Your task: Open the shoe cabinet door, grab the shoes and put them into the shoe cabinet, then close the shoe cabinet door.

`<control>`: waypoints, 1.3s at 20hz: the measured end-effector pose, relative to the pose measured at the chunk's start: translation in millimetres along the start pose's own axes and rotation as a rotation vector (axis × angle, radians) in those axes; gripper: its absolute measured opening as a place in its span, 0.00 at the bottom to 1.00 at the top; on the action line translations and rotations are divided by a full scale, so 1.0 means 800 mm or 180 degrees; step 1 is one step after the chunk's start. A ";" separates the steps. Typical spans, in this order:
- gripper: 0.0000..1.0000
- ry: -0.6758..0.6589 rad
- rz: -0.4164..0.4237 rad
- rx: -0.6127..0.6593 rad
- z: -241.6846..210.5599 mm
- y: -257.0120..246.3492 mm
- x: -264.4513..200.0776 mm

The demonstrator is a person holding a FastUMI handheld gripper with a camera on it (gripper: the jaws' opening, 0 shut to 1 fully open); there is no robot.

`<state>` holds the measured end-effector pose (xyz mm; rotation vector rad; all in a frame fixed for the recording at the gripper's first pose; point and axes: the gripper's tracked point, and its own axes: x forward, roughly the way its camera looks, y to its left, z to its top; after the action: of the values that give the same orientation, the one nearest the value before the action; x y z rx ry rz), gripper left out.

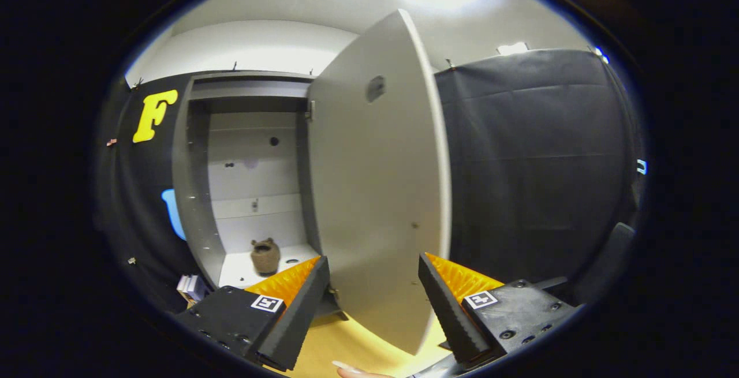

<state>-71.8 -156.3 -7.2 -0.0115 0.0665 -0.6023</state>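
A black-draped booth holds a grey cabinet [196,193] with its door [375,193] swung wide. The gripper [374,303] faces the door's inner face, fingers apart and empty. A brown shoe [265,255], apparently a small boot, sits inside. Pushed off-centre, the door could slip past the fingers. A fingertip [352,370] shows below.

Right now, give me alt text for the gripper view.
An open grey cabinet door stands just ahead of the open tool, its fingers empty. Past the door, a brown shoe sits on the cabinet floor.
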 end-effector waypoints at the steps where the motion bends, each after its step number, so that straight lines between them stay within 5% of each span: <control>1: 0.98 0.0003 -0.0076 -0.0012 0.003 -0.021 -0.002; 5: 0.98 -0.0059 -0.0126 -0.0062 0.017 -0.086 0.009; 10: 0.98 -0.0079 0.0197 -0.0163 0.028 -0.135 0.050; 19: 0.99 0.0167 0.1106 -0.0193 0.008 -0.125 0.127; 26: 0.91 0.0180 0.1421 -0.0260 0.001 -0.105 0.134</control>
<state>-31.0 -286.1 -10.2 -0.0573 0.1440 -0.1532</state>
